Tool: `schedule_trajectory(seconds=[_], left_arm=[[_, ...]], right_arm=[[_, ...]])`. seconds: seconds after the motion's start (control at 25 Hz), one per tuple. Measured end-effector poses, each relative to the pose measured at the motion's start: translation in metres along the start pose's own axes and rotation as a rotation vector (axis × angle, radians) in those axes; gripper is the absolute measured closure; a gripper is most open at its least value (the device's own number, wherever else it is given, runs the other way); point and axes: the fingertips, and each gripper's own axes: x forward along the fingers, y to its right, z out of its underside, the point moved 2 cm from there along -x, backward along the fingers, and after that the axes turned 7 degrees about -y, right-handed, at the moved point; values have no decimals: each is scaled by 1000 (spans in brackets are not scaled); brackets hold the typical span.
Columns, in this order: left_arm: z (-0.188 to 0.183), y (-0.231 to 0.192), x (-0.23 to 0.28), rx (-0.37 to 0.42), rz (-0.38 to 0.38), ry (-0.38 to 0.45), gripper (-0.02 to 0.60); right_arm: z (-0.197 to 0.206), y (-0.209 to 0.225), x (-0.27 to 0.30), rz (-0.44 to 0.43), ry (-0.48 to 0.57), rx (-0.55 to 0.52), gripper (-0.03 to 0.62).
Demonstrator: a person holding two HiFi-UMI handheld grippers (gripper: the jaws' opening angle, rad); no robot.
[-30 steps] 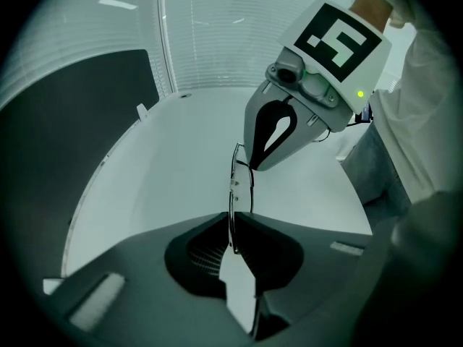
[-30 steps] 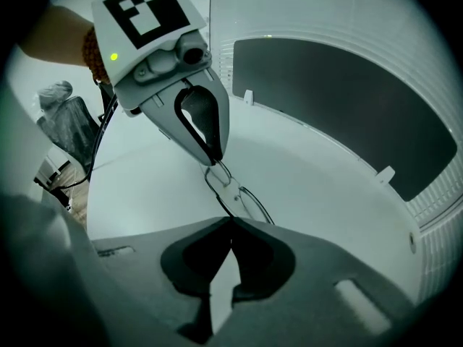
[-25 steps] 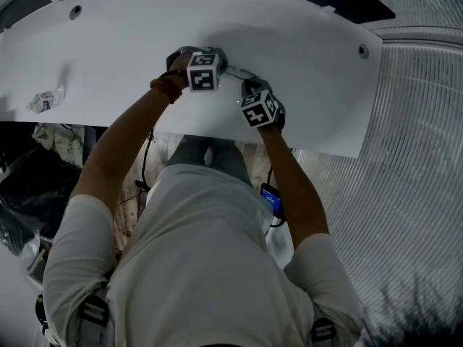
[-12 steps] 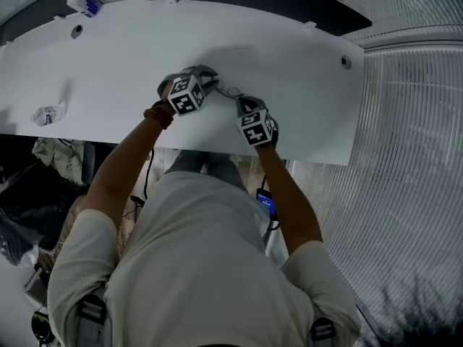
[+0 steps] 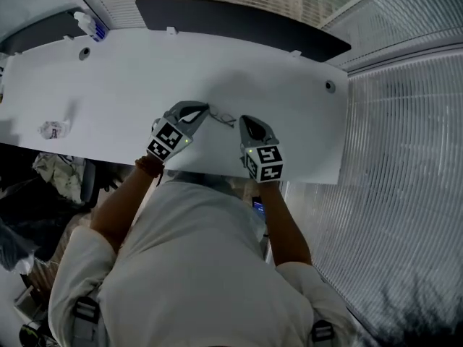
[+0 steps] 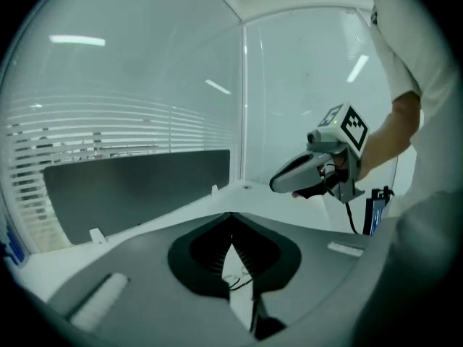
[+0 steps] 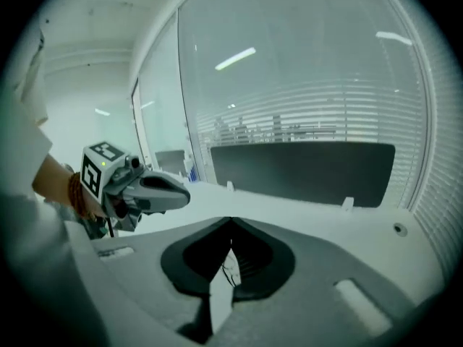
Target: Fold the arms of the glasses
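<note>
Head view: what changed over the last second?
The left gripper and right gripper rose off the glasses and drew back toward the person; neither holds them now, the left's jaws closing empty. Glasses, table and crumpled wrapper stayed put.

The table is plain white, and a black panel runs along its far edge. The glasses show as thin dark lines against the white. The left gripper and the right gripper are both grey with black ribbed inner pads, and each bears black-and-white square markers with a small green light. The person's shirt is pale, almost white, and an orange-red band circles the left wrist. The wall at right is grey with fine pale stripes. At far left, a bottle has a blue label.
</note>
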Motion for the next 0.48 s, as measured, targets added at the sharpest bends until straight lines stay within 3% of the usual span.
schedule_trajectory(seconds=[0.16,0.32,0.48], left_arm=[[-50,8,-43,-90,-47,160,578],[-85,23,-73,-125,-81,208,578],[-122,35,-91,-176,-93,327,578]], right_arm=[[-55,-20,-47,-2,172,7,593],[-94,-45,-85,-9,305,7,594],[-115,-64,-104,-38,384,23,594]])
